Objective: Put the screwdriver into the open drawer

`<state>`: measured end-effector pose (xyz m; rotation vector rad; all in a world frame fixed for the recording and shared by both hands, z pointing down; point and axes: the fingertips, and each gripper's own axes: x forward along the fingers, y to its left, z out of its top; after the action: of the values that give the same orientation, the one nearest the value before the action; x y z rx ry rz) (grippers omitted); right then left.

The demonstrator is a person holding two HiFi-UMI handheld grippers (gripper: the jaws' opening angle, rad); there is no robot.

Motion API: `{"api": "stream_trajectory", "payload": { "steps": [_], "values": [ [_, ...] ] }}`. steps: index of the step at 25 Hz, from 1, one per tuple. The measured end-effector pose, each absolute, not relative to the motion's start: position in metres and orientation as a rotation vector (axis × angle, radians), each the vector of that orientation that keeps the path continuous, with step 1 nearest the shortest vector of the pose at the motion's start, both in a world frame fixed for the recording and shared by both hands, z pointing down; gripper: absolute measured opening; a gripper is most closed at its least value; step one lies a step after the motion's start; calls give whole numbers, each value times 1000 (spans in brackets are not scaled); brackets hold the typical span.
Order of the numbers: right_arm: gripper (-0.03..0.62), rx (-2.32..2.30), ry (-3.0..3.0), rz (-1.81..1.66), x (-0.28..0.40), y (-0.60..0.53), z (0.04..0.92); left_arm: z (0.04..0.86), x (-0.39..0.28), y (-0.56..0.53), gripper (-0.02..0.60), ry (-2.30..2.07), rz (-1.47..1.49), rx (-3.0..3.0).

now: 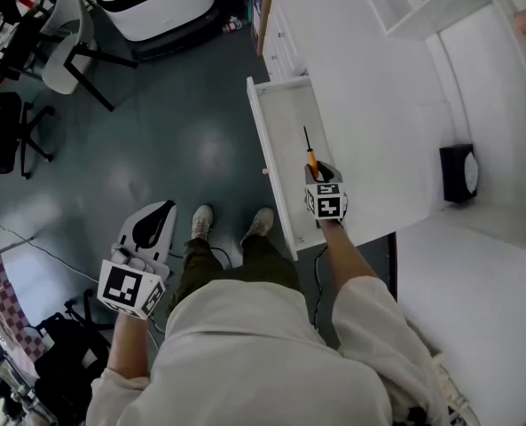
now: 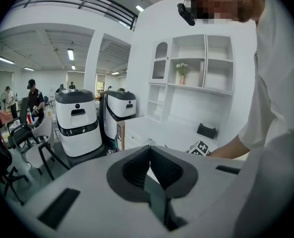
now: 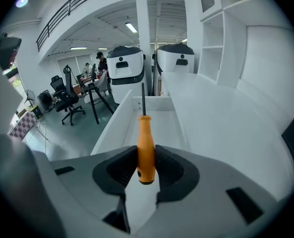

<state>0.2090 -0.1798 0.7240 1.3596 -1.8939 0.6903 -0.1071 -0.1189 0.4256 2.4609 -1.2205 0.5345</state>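
Orange-handled screwdriver — clamped in our right tool, above the open drawer; left tool closed, empty. Risk: we release early and it glances off the drawer front.

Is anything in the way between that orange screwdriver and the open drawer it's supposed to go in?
Nothing visible. The right gripper holds the screwdriver by its orange handle, tip pointing into the open drawer, and the white floor of that drawer ahead of it shows bare.
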Motion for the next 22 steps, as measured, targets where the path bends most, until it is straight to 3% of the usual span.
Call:
{"api": "stream_trajectory", "payload": {
  "steps": [22],
  "values": [
    [118,1245,-1704,866,209,-190,829,468,-116,-127,5,-1196,632,2338]
  ]
}}
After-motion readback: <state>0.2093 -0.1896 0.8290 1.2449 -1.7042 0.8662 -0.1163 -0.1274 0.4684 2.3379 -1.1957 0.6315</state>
